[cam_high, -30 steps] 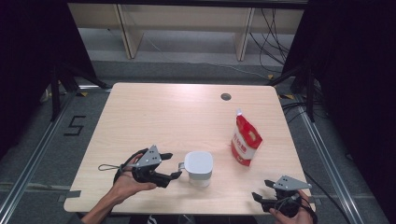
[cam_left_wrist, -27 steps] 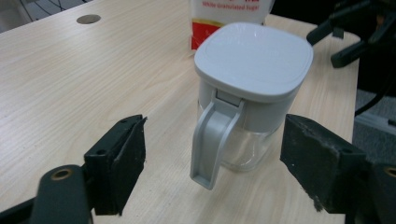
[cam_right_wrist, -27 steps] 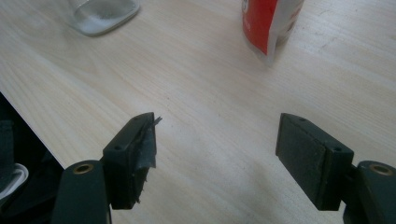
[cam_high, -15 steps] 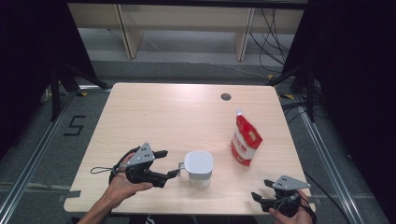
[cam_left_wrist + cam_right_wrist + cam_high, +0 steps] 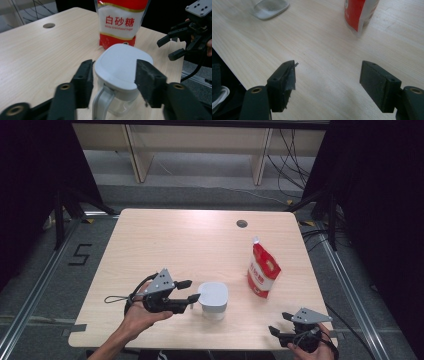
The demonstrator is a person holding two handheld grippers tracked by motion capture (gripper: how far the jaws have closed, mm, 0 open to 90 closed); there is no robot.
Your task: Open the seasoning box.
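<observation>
Closing on the lid (image 5: 122, 67) of the clear jar (image 5: 213, 301), our left hand-held gripper (image 5: 189, 291) has its jaws just drawn in around the lid's edges, though we cannot tell whether the pads press yet. We judge the work barely begun: the lid is on, the sugar bag (image 5: 263, 270) stands unopened well behind on the desk (image 5: 190, 245). Our right hand-held gripper (image 5: 281, 324) waits spread and empty at the near edge. Glare hides the jar's contents; its handle is cut off.
</observation>
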